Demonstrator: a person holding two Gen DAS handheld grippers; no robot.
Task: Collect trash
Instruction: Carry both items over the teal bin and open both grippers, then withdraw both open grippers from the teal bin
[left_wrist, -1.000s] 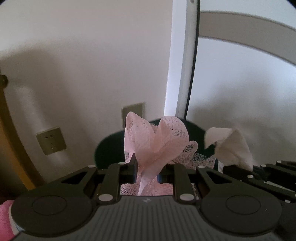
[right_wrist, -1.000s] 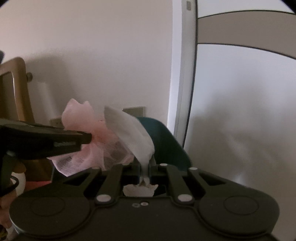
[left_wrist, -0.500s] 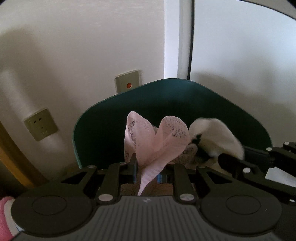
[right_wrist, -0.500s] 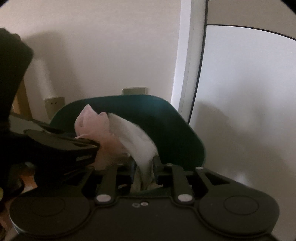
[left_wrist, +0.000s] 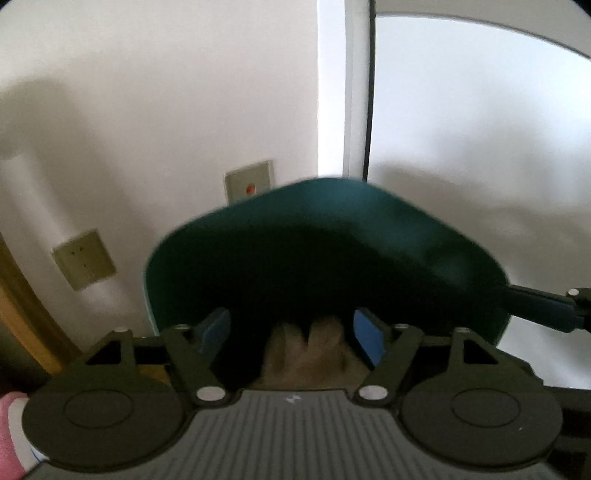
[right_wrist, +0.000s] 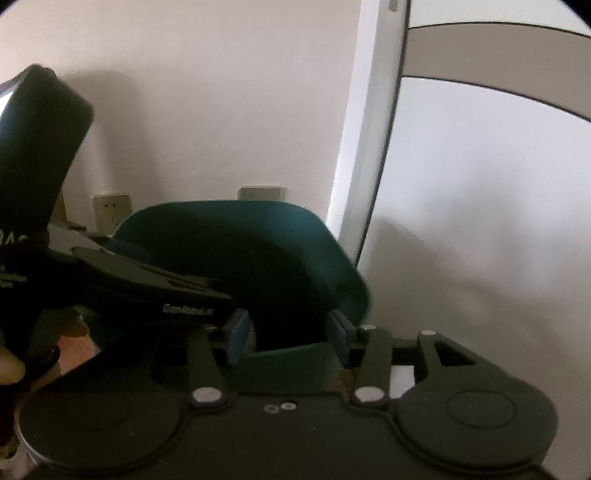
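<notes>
A dark green trash bin (left_wrist: 332, 236) stands against the wall, its open mouth just under both grippers; it also shows in the right wrist view (right_wrist: 258, 254). My left gripper (left_wrist: 291, 334) is open and empty over the bin's mouth. Dim crumpled trash (left_wrist: 314, 350) lies inside the bin below it. My right gripper (right_wrist: 288, 332) is open and empty over the bin's near rim. The left gripper's body (right_wrist: 147, 284) crosses the right wrist view at the left. The right gripper's finger (left_wrist: 539, 306) enters the left wrist view from the right.
A pale wall with a wall socket (left_wrist: 83, 264) and a switch plate (left_wrist: 249, 181) is behind the bin. A white door frame (left_wrist: 343, 92) and a door (left_wrist: 480, 129) stand to the right. A wooden edge (left_wrist: 22, 295) is at the left.
Both grippers have opened. The pink mesh is gone from the left gripper and the white tissue from the right; crumpled trash now lies in the bin.
</notes>
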